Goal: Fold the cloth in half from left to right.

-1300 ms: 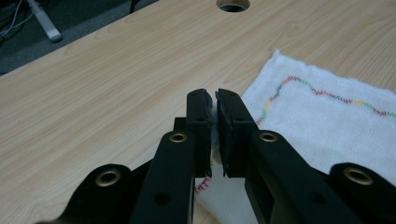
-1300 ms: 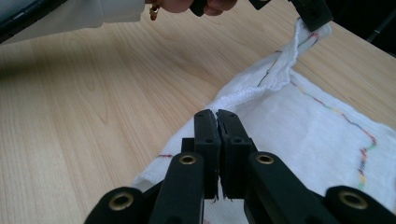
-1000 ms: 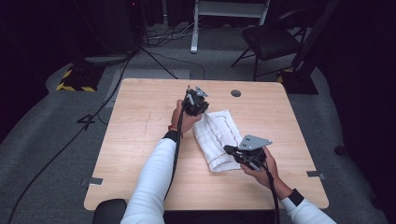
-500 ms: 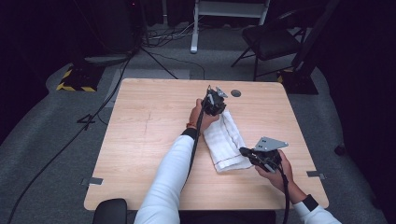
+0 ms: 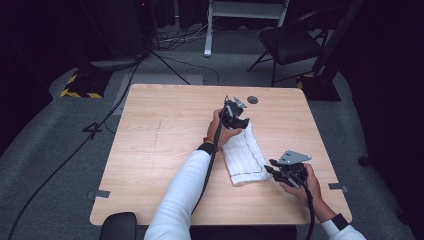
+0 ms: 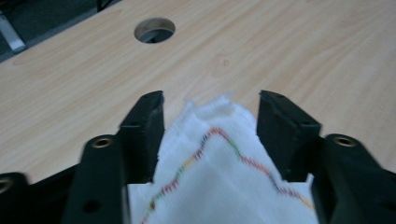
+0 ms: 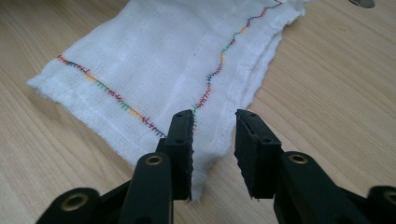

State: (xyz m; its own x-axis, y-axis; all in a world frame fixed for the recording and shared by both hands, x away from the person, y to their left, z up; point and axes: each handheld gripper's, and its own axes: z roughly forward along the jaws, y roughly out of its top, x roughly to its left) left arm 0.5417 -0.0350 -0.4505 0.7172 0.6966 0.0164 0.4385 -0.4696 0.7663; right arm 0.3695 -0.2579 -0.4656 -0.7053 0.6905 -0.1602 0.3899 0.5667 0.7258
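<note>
Both tools, left tool [image 6: 210,135] and right tool [image 7: 214,149], are just opening up, jaws spread with the folded cloth [image 5: 245,155] lying loose between them on the table [image 5: 160,150], so this fold's looking done, maybe another left.

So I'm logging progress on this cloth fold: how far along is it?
The cloth already lies folded in a narrow strip on the table. Both grippers have just been opening: the left gripper stands apart around the far corner, the right gripper around the near corner, neither pressing. Probably left: pulling away, or one more fold.
</note>
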